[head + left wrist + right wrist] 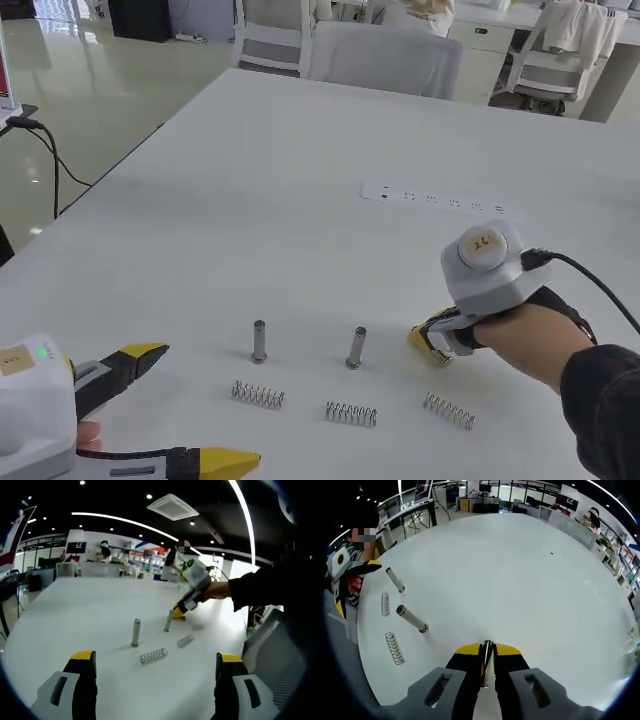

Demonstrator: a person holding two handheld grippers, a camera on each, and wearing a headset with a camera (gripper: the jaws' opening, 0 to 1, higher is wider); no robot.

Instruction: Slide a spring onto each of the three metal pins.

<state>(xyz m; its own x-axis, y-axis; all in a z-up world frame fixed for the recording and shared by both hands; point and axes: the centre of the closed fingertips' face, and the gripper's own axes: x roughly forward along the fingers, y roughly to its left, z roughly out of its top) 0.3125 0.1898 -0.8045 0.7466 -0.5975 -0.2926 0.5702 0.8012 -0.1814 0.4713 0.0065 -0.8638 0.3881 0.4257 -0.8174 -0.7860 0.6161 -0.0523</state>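
Head view: my right claw [436,342] sits low on the white surface [300,200]; a coiled steel spring [448,411] lies just nearward, lengthwise along the near edge. Left gripper view: my left claw [155,656] gapes, farther away. Right gripper view: jaws clamp a short metal pin [486,661].

- An open-plan office, laid out around a long white table [300,170].
- On the table's top lies a white power strip [432,200].
- At the table's far end stands a grey chair [385,58], with more white desks [500,25] beyond it.
- Left of the table is a glossy pale floor [100,90].
- Above the table are a ceiling air vent [172,506] and curved strip lights [120,521].
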